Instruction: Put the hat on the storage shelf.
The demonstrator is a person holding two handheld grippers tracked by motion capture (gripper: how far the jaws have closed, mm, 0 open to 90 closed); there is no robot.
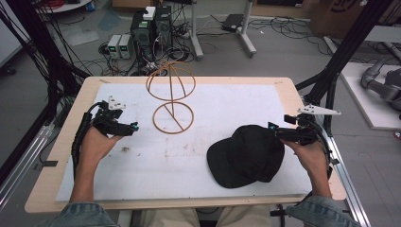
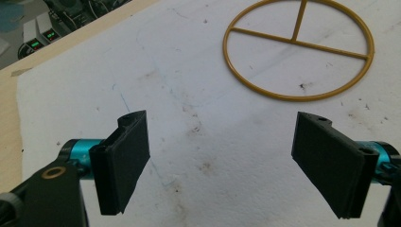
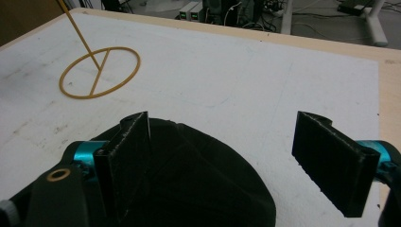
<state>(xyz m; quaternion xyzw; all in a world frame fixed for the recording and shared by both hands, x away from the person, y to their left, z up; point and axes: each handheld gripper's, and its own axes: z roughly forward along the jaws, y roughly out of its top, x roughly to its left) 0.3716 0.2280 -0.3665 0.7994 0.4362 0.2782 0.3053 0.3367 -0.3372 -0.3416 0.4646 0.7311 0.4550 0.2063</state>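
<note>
Black cap (image 1: 248,153) lies under the right gripper (image 1: 276,133), both grippers' fingers released, wire stand (image 1: 172,97) beyond

Right tongs (image 1: 273,128) hover at the black cap (image 1: 246,156), beside the wire stand (image 1: 172,97).

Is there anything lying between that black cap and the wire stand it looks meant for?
Nothing visible. The black cap lies on the white mat under the open right gripper, and the mat between it and the yellow wire stand is bare apart from faint stains. The open left gripper sits off to the side.
</note>
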